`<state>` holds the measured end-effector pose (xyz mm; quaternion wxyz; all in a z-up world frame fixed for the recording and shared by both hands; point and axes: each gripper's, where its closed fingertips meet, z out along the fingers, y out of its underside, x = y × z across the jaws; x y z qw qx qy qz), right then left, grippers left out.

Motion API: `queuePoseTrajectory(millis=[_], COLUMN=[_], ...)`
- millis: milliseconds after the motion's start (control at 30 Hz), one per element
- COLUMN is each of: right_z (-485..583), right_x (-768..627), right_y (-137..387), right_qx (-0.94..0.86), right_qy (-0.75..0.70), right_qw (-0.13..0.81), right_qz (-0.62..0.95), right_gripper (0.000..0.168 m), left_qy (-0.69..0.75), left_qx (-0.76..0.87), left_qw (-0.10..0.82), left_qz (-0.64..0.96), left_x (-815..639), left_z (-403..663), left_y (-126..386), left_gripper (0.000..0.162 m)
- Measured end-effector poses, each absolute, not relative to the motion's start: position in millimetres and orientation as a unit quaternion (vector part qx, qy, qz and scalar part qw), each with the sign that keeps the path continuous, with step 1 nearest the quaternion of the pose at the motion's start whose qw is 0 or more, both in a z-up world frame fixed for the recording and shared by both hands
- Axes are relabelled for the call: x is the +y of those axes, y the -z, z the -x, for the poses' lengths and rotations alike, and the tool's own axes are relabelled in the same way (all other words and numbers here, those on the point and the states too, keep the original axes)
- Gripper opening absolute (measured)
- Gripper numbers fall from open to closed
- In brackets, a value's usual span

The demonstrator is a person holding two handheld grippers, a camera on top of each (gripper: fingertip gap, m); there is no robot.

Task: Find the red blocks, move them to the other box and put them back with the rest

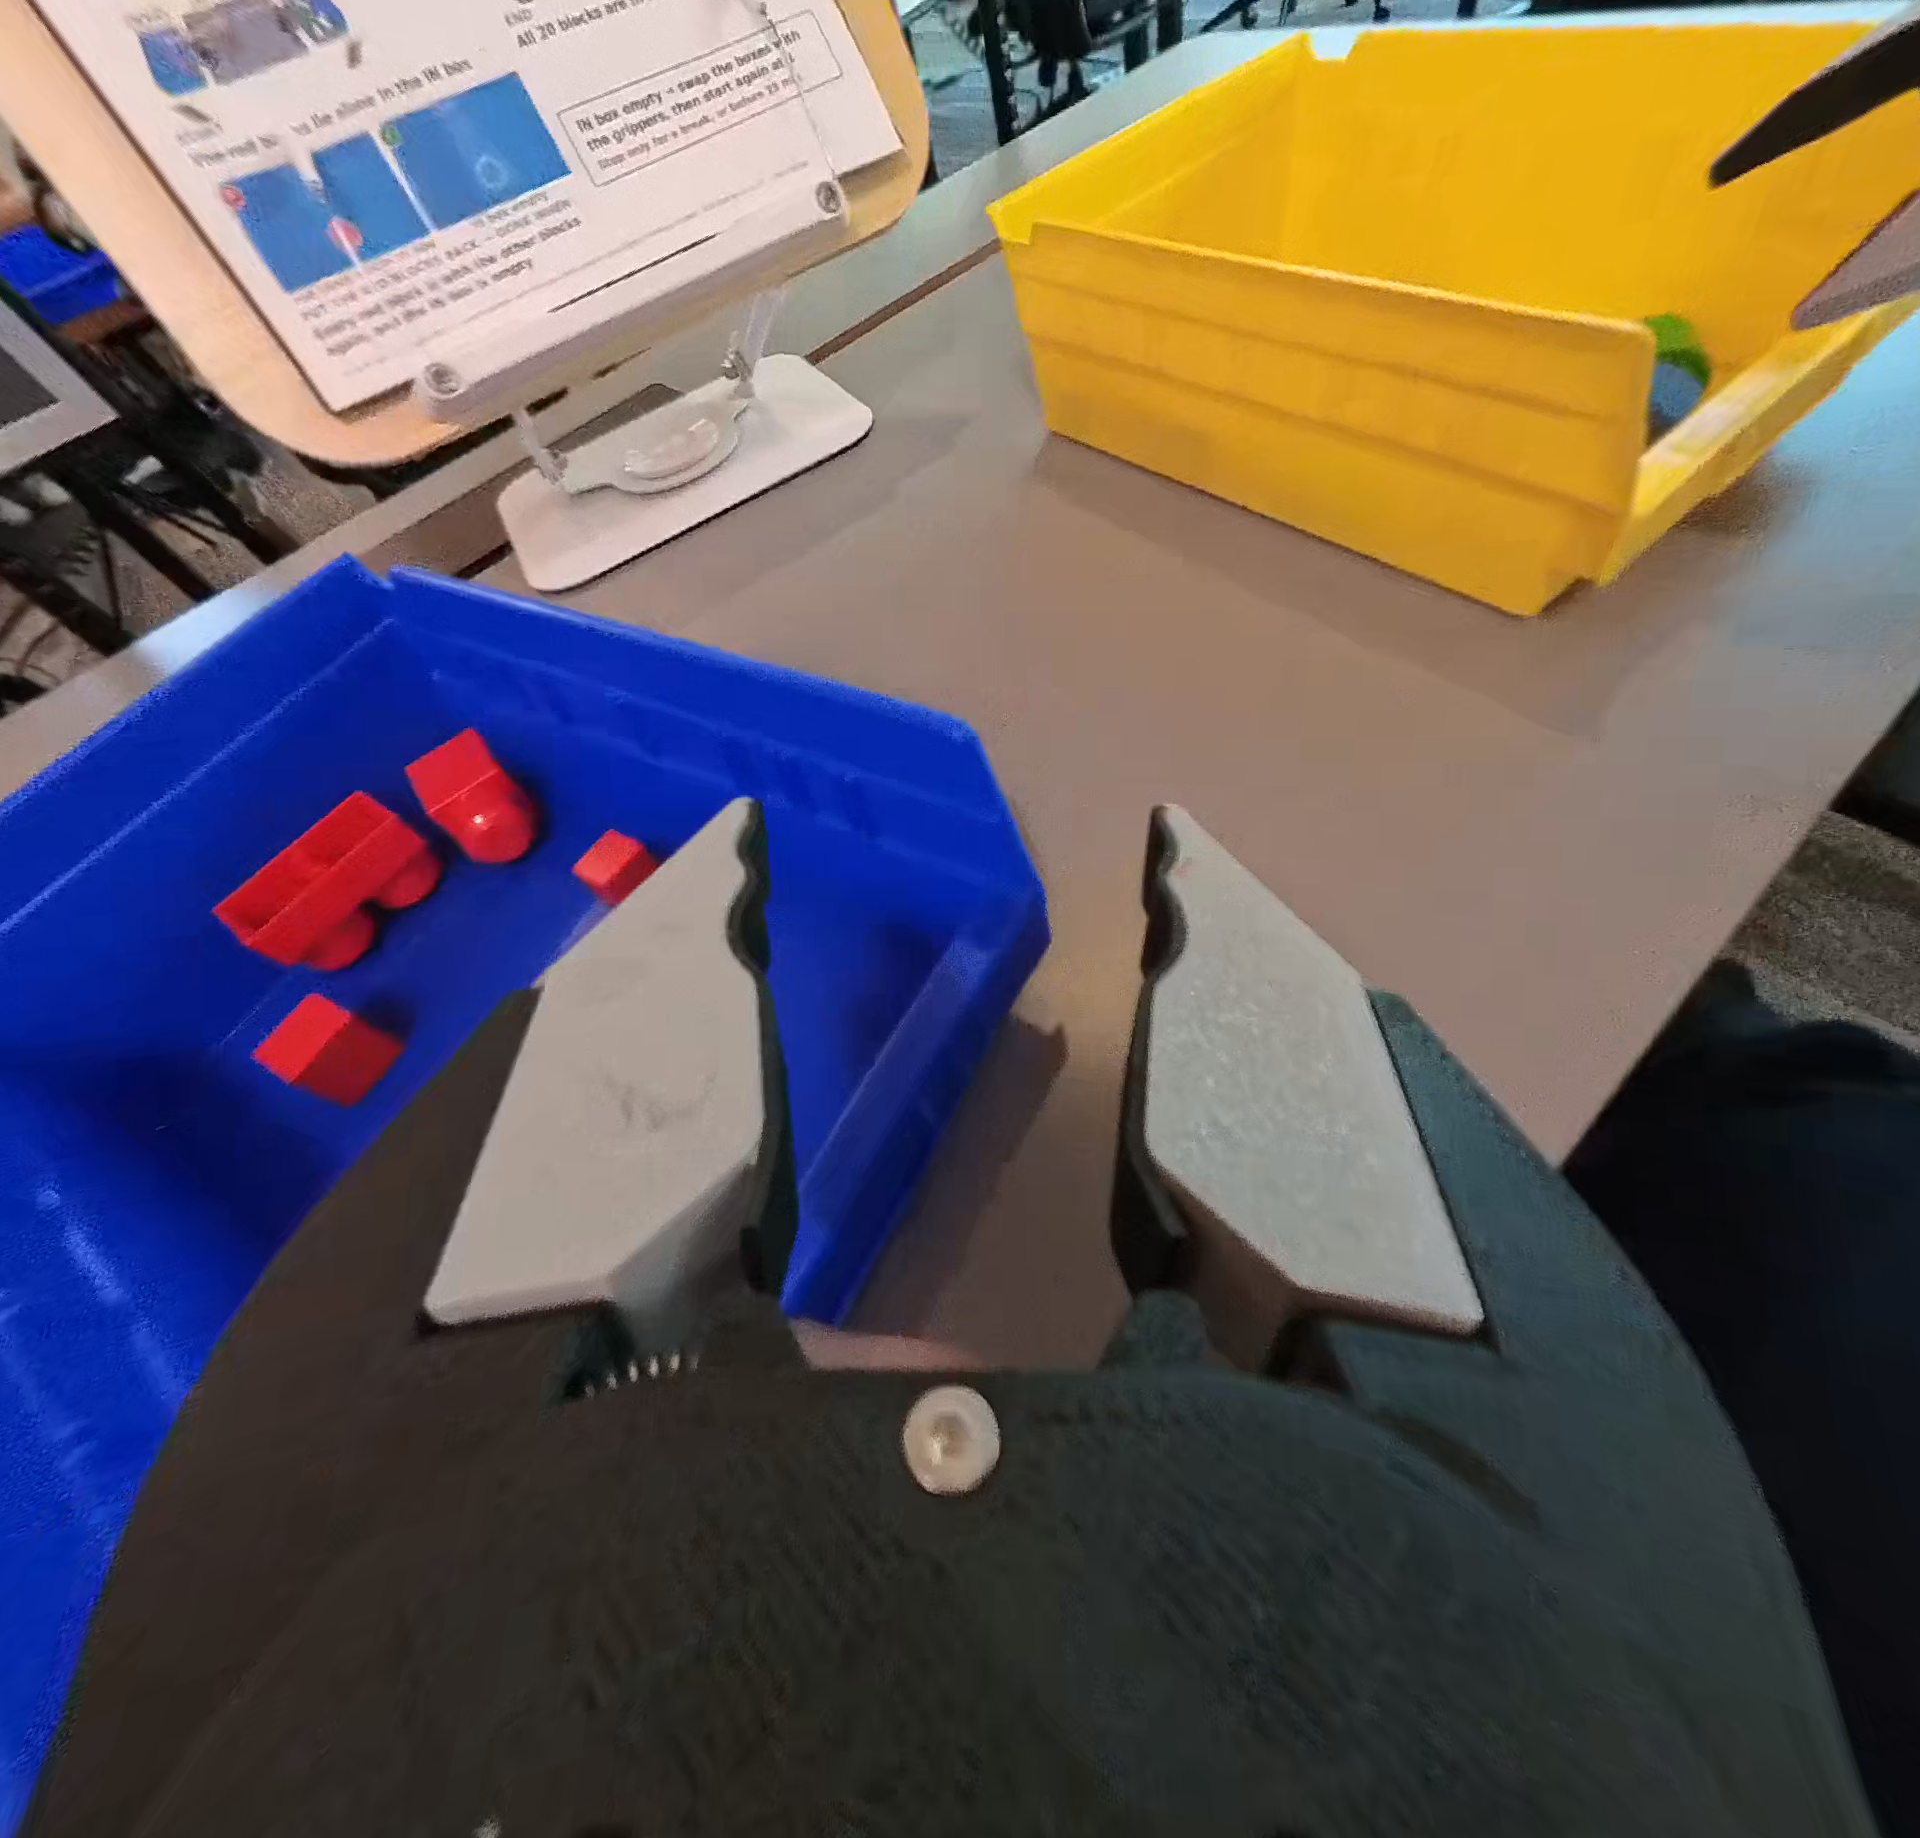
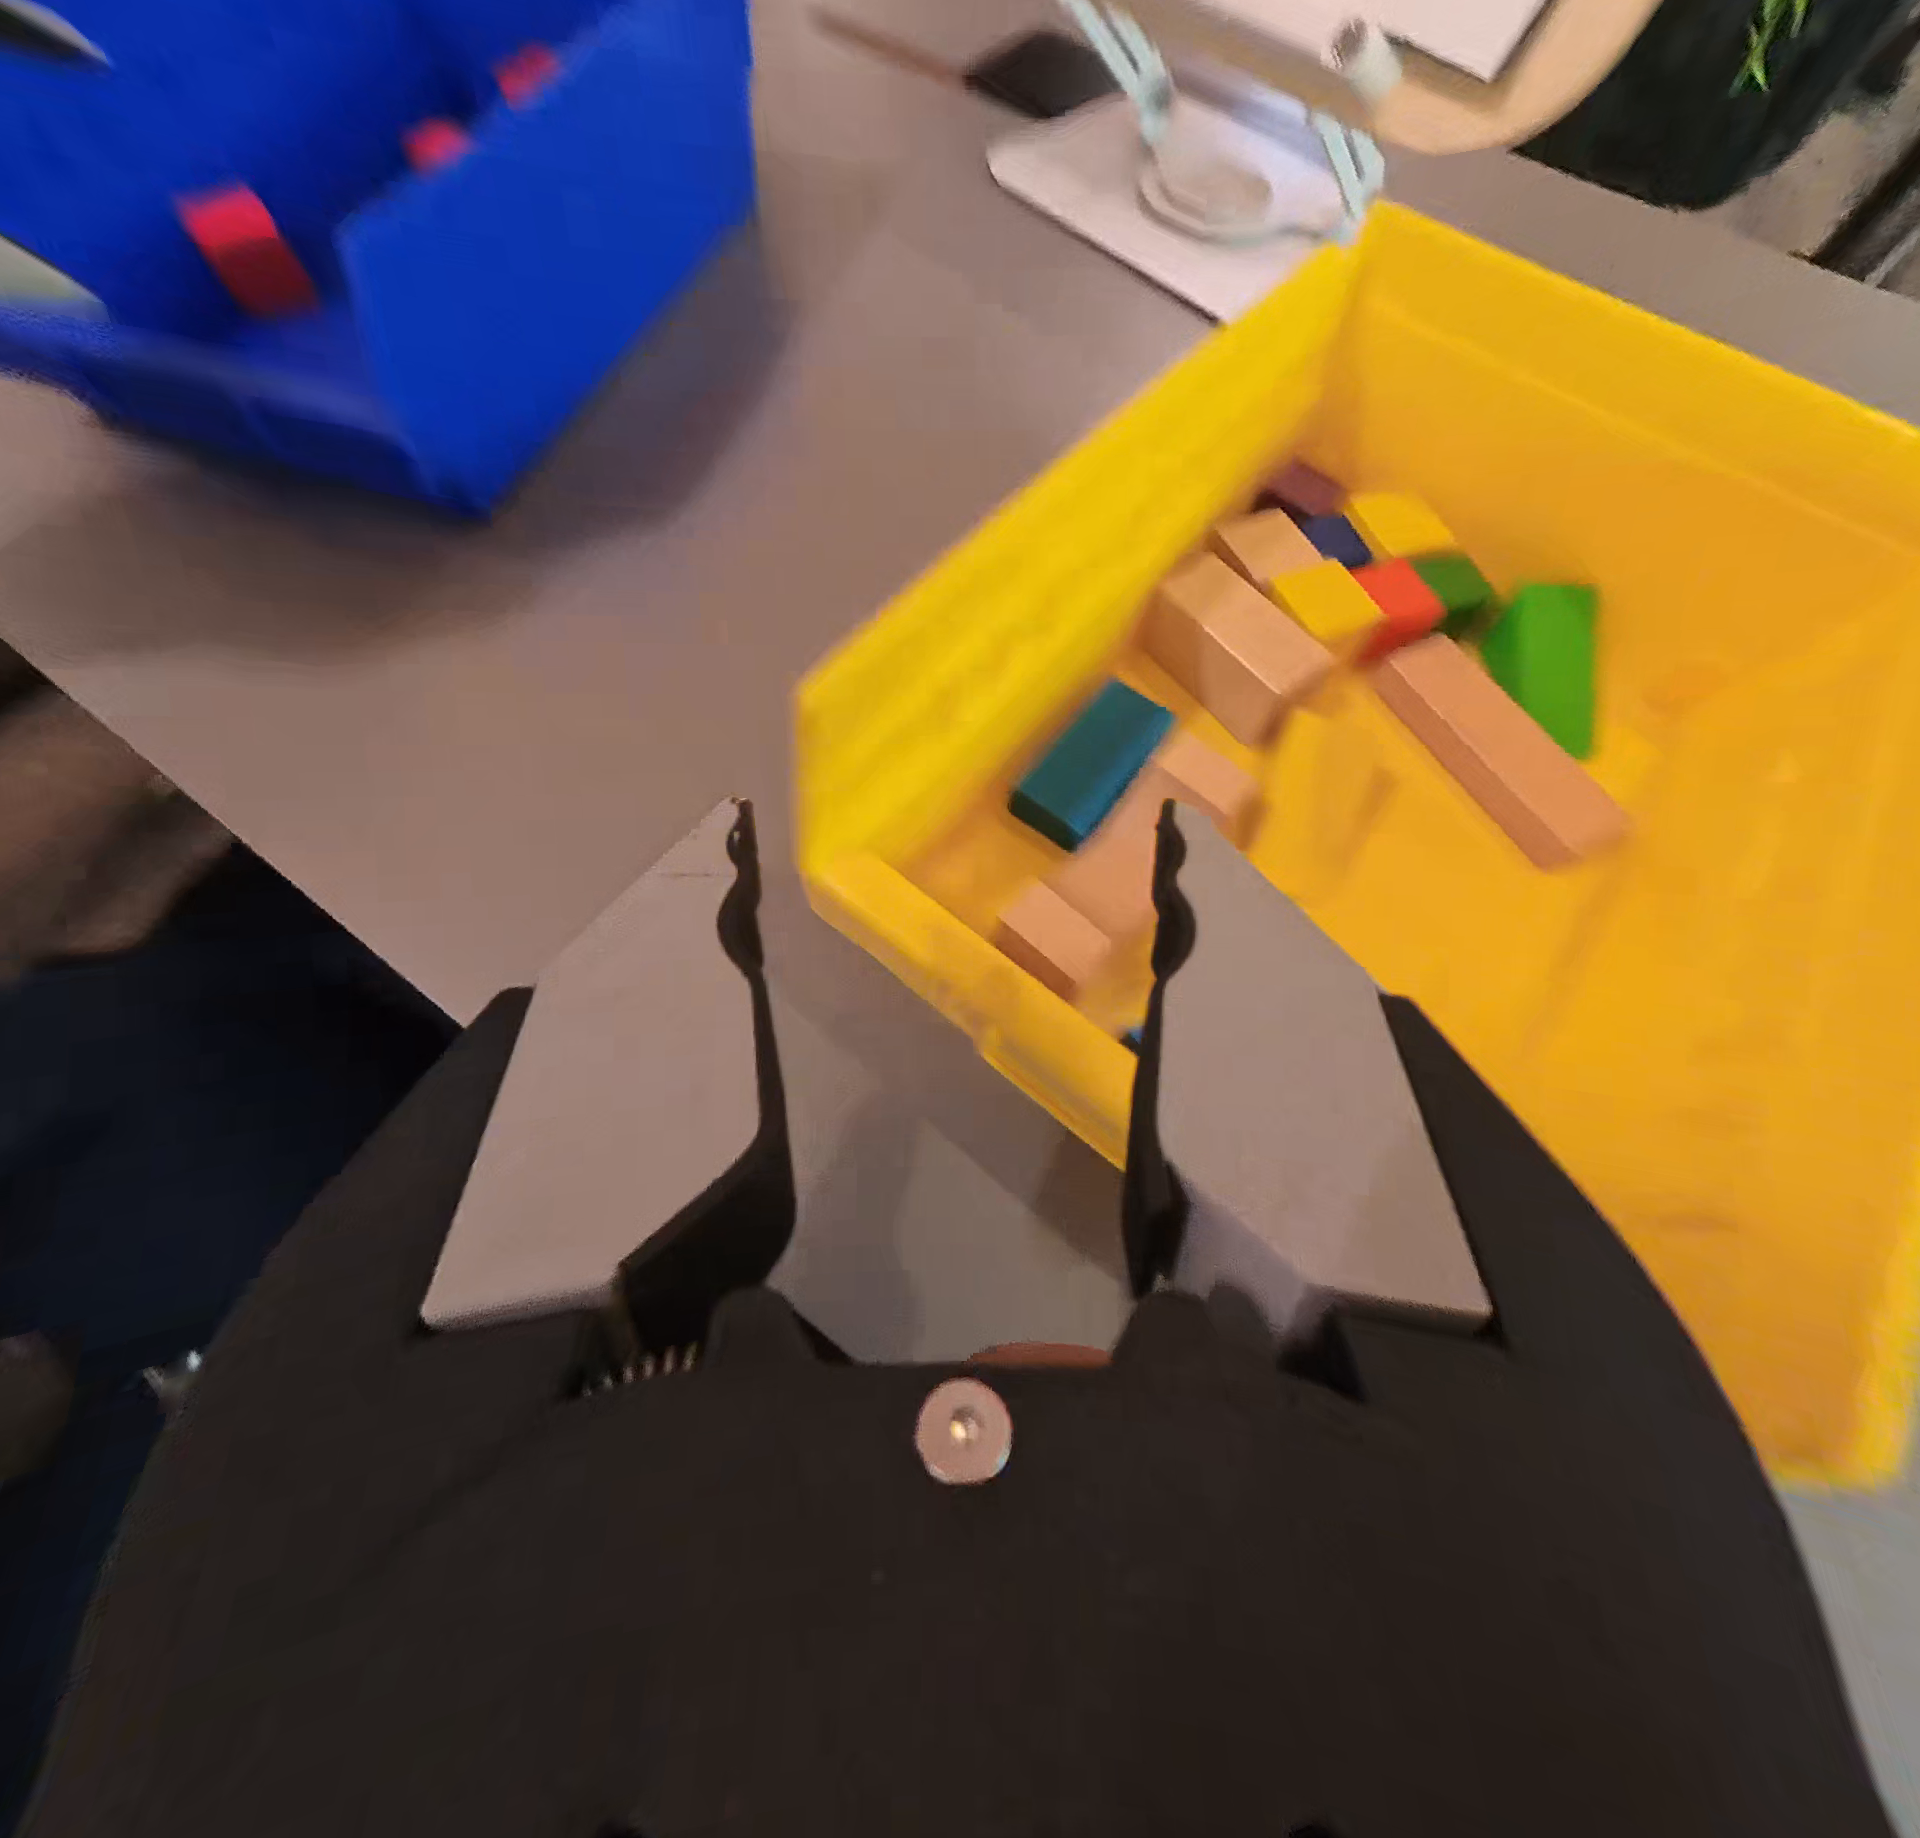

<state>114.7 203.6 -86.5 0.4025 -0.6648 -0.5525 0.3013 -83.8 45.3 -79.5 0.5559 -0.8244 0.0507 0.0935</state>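
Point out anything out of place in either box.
One orange-red block sits among the mixed blocks in the yellow box, while the other red blocks lie in the blue box. Nothing looks spilled or damaged.

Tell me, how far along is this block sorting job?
Done: four red blocks lie alone in the blue box, while the mixed blocks sit in the yellow box. In hand: nothing; the left gripper and right gripper are both open and empty. Left: carrying the red ones back.
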Motion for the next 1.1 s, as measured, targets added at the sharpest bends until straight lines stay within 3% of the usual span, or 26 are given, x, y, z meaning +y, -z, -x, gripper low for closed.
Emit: queuePoseTrajectory(millis=[67, 200, 267, 300, 333, 400, 733, 1100], right_z=[-99.1, -72.2, -61.5, -57.2, -53.8, -51.4, -100.7, -113.2], right_x=[207.1, 207.4, 210.5, 212.2, 212.2, 209.8, 267.7, 301.9], right_y=[87.9, 100.7, 114.7, 122.1, 128.9, 138.2, 136.4, 136.8], right_qx=[-0.522, -0.514, -0.522, -0.526, -0.531, -0.543, -0.504, -0.469], right_qy=[-0.294, -0.269, -0.254, -0.248, -0.246, -0.247, -0.128, -0.131], right_qw=[0.421, 0.439, 0.428, 0.421, 0.412, 0.399, 0.458, 0.458], right_qz=[0.681, 0.686, 0.692, 0.696, 0.699, 0.696, 0.721, 0.743], right_gripper=[0.085, 0.085, 0.084, 0.083, 0.08, 0.045, 0.002, 0.003], left_qy=[-0.08, -0.107, -0.153, -0.153, -0.153, -0.167, -0.286, -0.27], left_qx=[0.049, 0.019, 0.02, 0.02, 0.019, 0.023, -0.081, -0.13], left_qw=[0.55, 0.521, 0.521, 0.522, 0.522, 0.519, 0.504, 0.513], left_qz=[0.83, 0.846, 0.84, 0.839, 0.839, 0.838, 0.811, 0.804], left_x=[73.3, 99.5, 100.8, 100.7, 99.4, 91.7, -16.2, -44.9], left_z=[74.1, 90.4, 104.3, 105.0, 105.8, 110.1, 214.8, 244.3], left_y=[94.7, 121.8, 120.7, 120.7, 120.8, 120.2, 119.2, 118.7], left_gripper=[0.068, 0.069, 0.044, 0.042, 0.042, 0.038, 0.003, 0.002])
